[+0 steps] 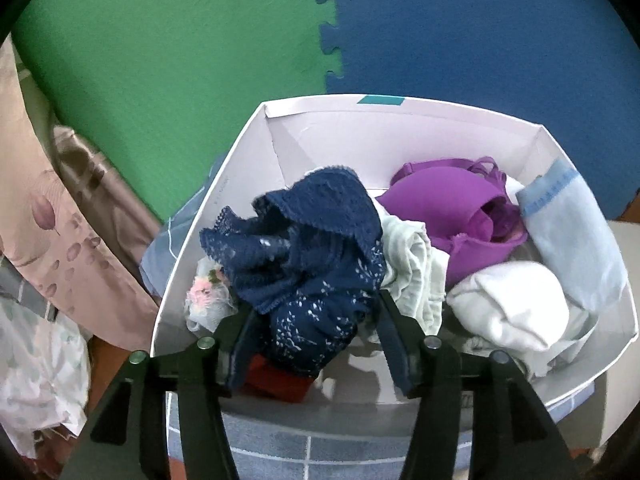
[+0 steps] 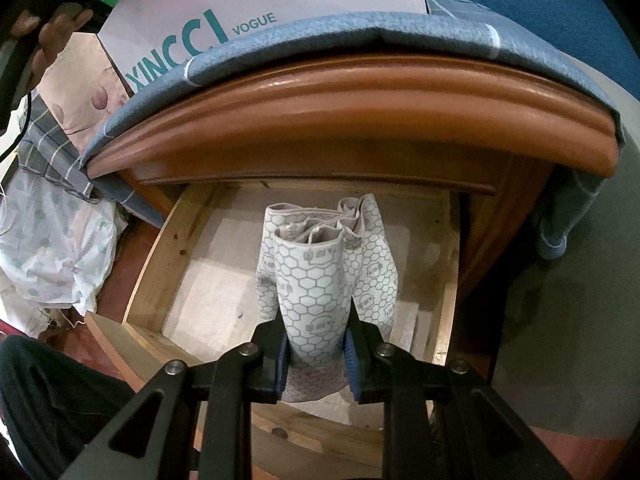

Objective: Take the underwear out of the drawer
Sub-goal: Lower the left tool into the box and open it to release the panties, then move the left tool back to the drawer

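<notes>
Hexagon-print underwear (image 2: 316, 280) pinched, wooden drawer (image 2: 168, 248)

In the left wrist view, a box (image 1: 400, 120) sits on a cloth-covered top, with floor mats (image 1: 320, 32) behind it. Inside, lace underwear (image 1: 304, 248) lies left, a bra (image 1: 448, 208) behind right, and folded garments (image 1: 512, 304) right. The drawer (image 2: 168, 264), open below a wooden top (image 2: 360, 120), holds patterned underwear (image 2: 320, 272), possibly off its floor.

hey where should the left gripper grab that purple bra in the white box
Judging by its pose, grip the purple bra at the upturned padded cup edge facing the camera, coming down from above. That rim stands free of the white box, while the thin straps lie bunched against the far wall.
</notes>
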Available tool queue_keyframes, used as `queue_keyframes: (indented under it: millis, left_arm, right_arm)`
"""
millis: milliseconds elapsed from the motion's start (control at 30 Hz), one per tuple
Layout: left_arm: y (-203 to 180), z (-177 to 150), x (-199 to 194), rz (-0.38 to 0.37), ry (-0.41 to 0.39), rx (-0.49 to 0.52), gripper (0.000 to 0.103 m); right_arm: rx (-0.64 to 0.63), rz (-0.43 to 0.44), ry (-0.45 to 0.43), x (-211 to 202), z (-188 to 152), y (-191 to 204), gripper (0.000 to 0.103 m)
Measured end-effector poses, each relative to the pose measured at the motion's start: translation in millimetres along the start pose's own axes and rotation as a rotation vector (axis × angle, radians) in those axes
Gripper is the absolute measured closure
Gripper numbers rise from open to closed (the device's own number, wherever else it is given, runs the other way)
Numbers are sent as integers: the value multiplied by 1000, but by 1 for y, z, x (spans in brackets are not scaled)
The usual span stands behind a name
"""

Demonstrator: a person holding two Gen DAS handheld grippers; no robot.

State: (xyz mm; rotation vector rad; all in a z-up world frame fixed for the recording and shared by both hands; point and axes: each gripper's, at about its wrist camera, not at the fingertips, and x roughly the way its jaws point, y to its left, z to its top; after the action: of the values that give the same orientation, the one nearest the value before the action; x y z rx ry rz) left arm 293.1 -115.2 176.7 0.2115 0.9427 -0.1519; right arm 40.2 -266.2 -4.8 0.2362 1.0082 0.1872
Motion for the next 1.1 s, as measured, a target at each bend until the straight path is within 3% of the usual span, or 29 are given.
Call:
queue_keyframes:
  millis: [233,600,1100]
  left_arm:
    - [5,-3,-10,-16,-37,-26,41]
    - [-3,-20,-44,-25,-131,17,31]
    - [24,-105,-104,-53,-258,-61,24]
  right_arm:
    - [-1,-3,2,2,0,1,81]
    - [-11,-3,5,6,-2,1,81]
    - [-10,-3,19,13,0,0,81]
